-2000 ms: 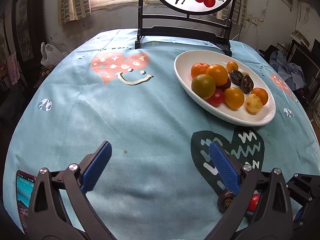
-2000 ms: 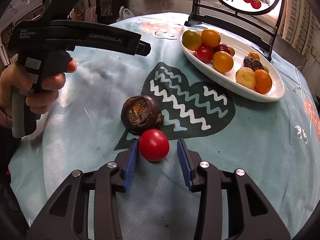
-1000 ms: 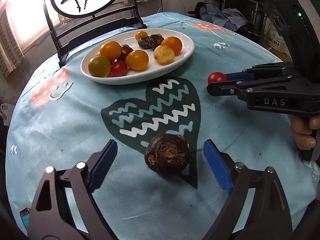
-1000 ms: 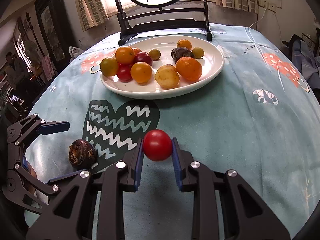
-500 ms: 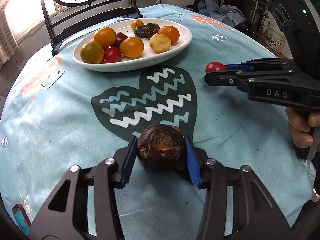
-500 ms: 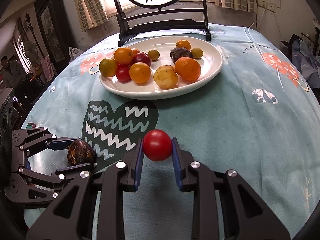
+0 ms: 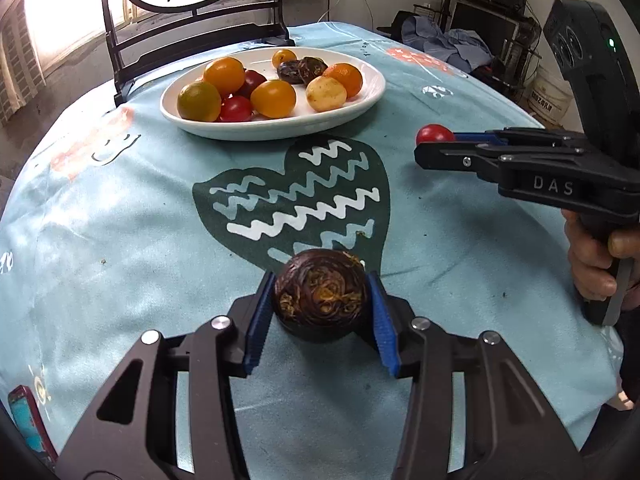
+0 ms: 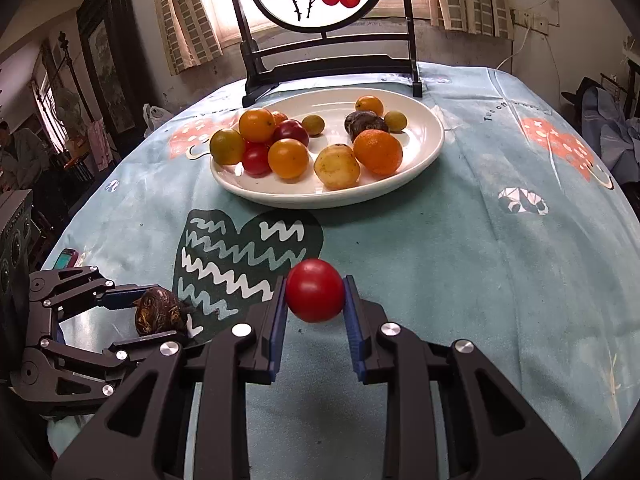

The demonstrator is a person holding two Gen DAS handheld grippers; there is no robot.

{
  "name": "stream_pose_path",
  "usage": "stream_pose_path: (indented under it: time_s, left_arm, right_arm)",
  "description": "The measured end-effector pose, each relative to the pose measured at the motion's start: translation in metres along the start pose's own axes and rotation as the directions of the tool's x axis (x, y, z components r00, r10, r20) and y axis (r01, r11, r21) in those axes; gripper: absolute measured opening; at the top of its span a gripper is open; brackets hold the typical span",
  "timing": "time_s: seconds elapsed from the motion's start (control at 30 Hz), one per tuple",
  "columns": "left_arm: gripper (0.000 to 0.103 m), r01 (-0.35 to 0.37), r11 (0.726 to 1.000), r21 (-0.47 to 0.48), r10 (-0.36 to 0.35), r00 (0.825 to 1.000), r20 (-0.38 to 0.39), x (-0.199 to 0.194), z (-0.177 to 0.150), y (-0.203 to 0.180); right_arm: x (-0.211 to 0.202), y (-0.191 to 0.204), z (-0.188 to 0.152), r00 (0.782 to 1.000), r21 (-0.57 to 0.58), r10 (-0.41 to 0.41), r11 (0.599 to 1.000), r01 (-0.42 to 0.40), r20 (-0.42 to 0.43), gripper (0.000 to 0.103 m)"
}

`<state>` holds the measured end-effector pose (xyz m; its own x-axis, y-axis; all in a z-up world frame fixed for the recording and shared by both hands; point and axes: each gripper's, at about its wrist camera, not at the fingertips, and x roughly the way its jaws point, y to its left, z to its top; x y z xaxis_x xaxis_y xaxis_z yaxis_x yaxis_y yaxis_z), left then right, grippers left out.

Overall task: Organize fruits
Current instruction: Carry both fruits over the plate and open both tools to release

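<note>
The left gripper (image 7: 320,308) has its blue pads clamped on a dark brown, wrinkly round fruit (image 7: 320,294) with orange fibres swirled on its face, sitting at the tip of the dark green heart print (image 7: 296,196) on the light blue tablecloth (image 7: 120,240). The right gripper (image 8: 315,300) pinches a smooth, glossy red tomato (image 8: 315,296), off to the side of that heart. Beyond the heart, the white oval plate (image 7: 348,110) is piled with orange, red and yellow fruits.

Both wrist views low, facing shared plate (image 7: 372,92) (image 8: 436,144).
</note>
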<state>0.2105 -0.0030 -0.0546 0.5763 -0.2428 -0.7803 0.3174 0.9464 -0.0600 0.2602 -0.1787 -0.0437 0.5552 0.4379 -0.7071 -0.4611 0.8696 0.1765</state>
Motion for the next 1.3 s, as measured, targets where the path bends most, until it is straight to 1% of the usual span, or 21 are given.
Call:
stream_pose_path:
  time_s: [0.1,0.2,0.27,0.37,0.47,0.6,0.77,0.83,0.9,1.0,1.03,1.07,1.13,1.2,1.3]
  left_arm:
    - [0.046,0.039,0.998,-0.056,-0.036,0.998,0.055,-0.013,-0.001,0.006]
    - [0.046,0.046,0.995,-0.089,-0.038,0.995,0.091,-0.022,0.005,0.010]
    - [0.046,0.042,0.994,-0.103,-0.030,0.993,0.111,-0.026,0.016,0.012]
    - [0.046,0.025,0.993,-0.114,-0.008,0.988,0.151,-0.033,0.039,0.015]
    - [0.046,0.029,0.993,-0.115,-0.007,0.984,0.180,-0.035,0.064,0.016]
    - [0.046,0.014,0.993,-0.120,0.008,0.983,0.183,-0.021,0.105,0.020]
    - [0.046,-0.027,0.990,-0.141,0.051,0.984,0.170,0.011,0.162,0.034]
    - [0.046,-0.051,0.987,-0.151,0.074,0.986,0.151,0.028,0.183,0.041]
    - [0.046,-0.078,0.985,-0.154,0.099,0.986,0.132,0.044,0.200,0.049]
    - [0.047,-0.139,0.977,-0.162,0.153,0.985,0.079,0.067,0.218,0.058]
    - [0.053,-0.166,0.971,-0.171,0.181,0.981,0.076,0.071,0.221,0.060]
    - [0.065,-0.188,0.966,-0.180,0.205,0.975,0.082,0.070,0.222,0.063]
    - [0.072,-0.205,0.958,-0.200,0.228,0.969,0.099,0.065,0.225,0.067]
    - [0.079,-0.220,0.954,-0.206,0.243,0.965,0.099,0.061,0.225,0.070]
    - [0.086,-0.269,0.943,-0.194,0.294,0.949,0.116,0.052,0.221,0.070]
  right_arm:
    - [-0.008,0.006,-0.003,0.999,-0.015,0.020,1.000,-0.019,0.028,0.027]
    - [-0.019,0.009,-0.003,0.996,-0.012,0.058,0.998,-0.057,0.074,0.027]
    - [-0.024,0.010,0.002,0.992,-0.009,0.077,0.997,-0.077,0.104,0.028]
    - [-0.028,0.011,0.011,0.988,-0.004,0.072,0.997,-0.072,0.138,0.028]
    - [-0.030,0.008,0.024,0.984,0.016,0.072,0.997,-0.076,0.165,0.028]
    - [-0.028,0.003,0.046,0.980,0.034,0.061,0.997,-0.069,0.191,0.028]
    - [-0.014,-0.011,0.084,0.975,0.051,0.029,0.998,-0.041,0.219,0.028]
    - [-0.006,-0.021,0.097,0.974,0.077,0.007,0.997,-0.025,0.225,0.028]
    - [0.002,-0.031,0.108,0.975,0.100,0.007,0.995,-0.030,0.220,0.027]
    - [0.014,-0.038,0.119,0.977,0.100,-0.005,0.995,-0.017,0.215,0.027]
    - [0.018,-0.040,0.122,0.977,0.096,-0.004,0.995,-0.016,0.212,0.027]
    - [0.021,-0.040,0.123,0.978,0.091,-0.003,0.996,-0.017,0.208,0.027]
    - [0.029,-0.042,0.125,0.980,0.083,-0.002,0.996,-0.015,0.198,0.027]
    - [0.037,-0.044,0.128,0.983,0.080,-0.001,0.997,-0.014,0.185,0.027]
    - [0.051,-0.044,0.131,0.987,0.074,-0.009,0.997,-0.003,0.158,0.027]
